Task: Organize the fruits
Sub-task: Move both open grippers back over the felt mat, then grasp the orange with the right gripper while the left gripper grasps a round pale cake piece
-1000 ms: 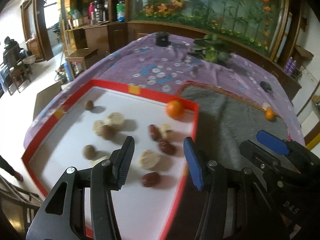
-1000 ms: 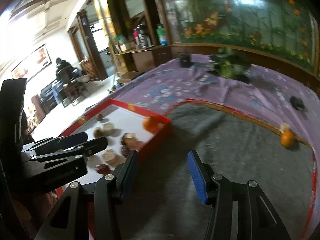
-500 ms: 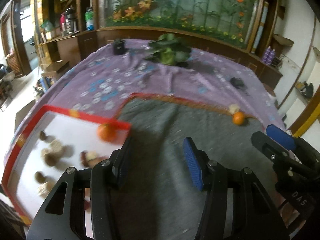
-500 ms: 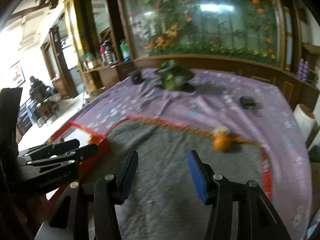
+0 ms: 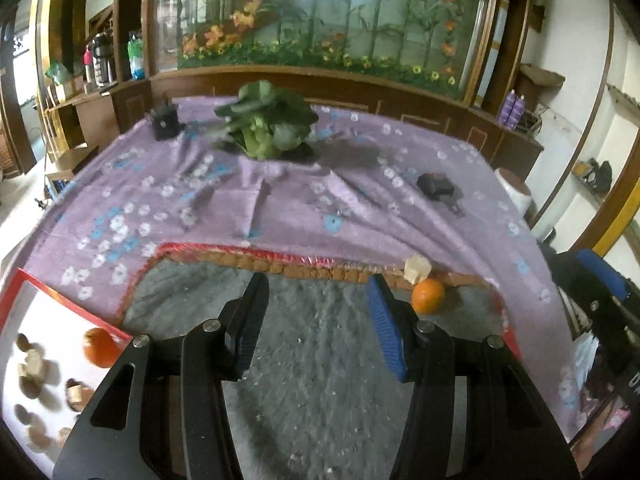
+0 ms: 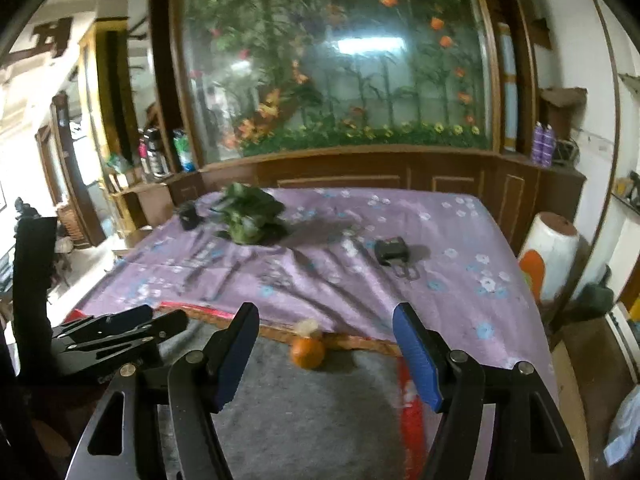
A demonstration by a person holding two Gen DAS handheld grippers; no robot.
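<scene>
An orange (image 5: 428,296) lies at the far right corner of the grey mat (image 5: 320,360), next to a pale chunk (image 5: 417,269). It also shows in the right wrist view (image 6: 307,353), just ahead between my right fingers. My left gripper (image 5: 318,320) is open and empty above the mat. My right gripper (image 6: 326,354) is open and empty, a short way from the orange. A red-edged white tray (image 5: 24,320) at the left holds a second orange (image 5: 100,347) and several brown and pale fruits.
A leafy green plant (image 5: 268,126), a black cup (image 5: 165,122) and a small black device (image 5: 436,186) sit on the purple flowered cloth (image 5: 280,200) behind the mat. A white roll (image 6: 552,256) stands off the table's right side.
Both grippers have swung right, away from the tray and over the grey mat. The orange at the mat's far corner is now closer and nearly centred for the right gripper. Both stay open.
</scene>
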